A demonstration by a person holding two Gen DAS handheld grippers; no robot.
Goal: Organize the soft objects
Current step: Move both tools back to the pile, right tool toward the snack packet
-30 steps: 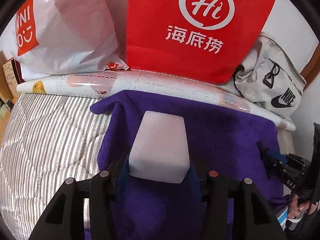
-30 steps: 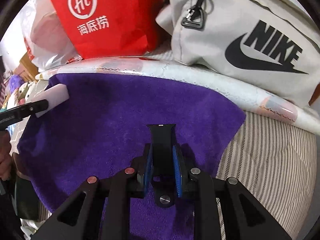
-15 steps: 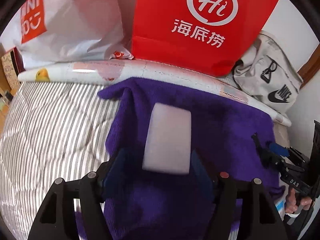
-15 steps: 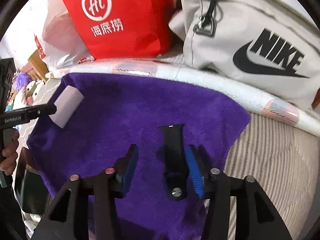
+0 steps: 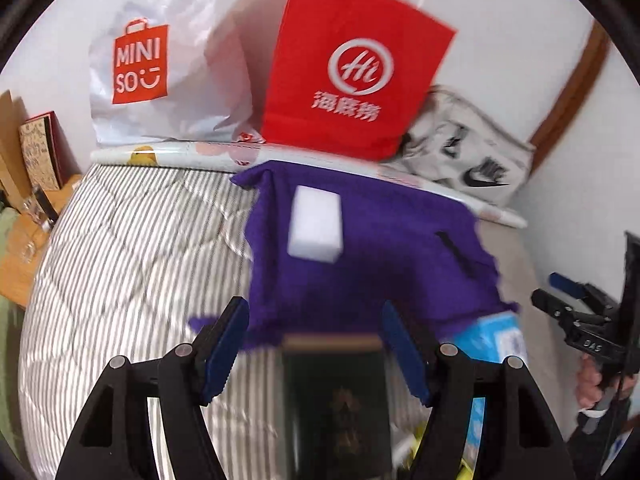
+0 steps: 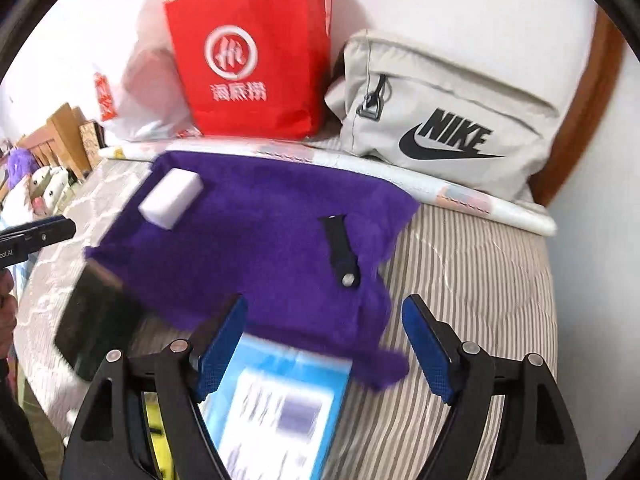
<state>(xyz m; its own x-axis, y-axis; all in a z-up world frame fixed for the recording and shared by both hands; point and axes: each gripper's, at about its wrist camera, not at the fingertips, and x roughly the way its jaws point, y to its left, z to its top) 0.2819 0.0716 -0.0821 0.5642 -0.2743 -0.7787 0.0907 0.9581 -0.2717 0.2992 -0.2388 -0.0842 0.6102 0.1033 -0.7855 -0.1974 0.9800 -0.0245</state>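
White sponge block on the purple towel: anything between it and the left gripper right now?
Nothing visible does. The white sponge block lies alone on the purple towel, and the open left gripper faces it over bare towel. A dark booklet sits under the jaws, nearer the camera, off that line.

Brand names on the bags in front of me

The white plastic bag (image 5: 172,80) carries an orange-red panel reading "MINISO" over a smile mark. The red paper bag (image 5: 352,68) shows a white ring with "Hi" inside and three white Chinese characters beneath, smeared by blur. The grey fabric bag (image 6: 444,120) bears "NIKE" in black above the swoosh. On my right gripper (image 5: 560,300), seen from my left wrist, I read the small letters "DAS". The print on the blue packet (image 6: 280,404) is too blurred to read.
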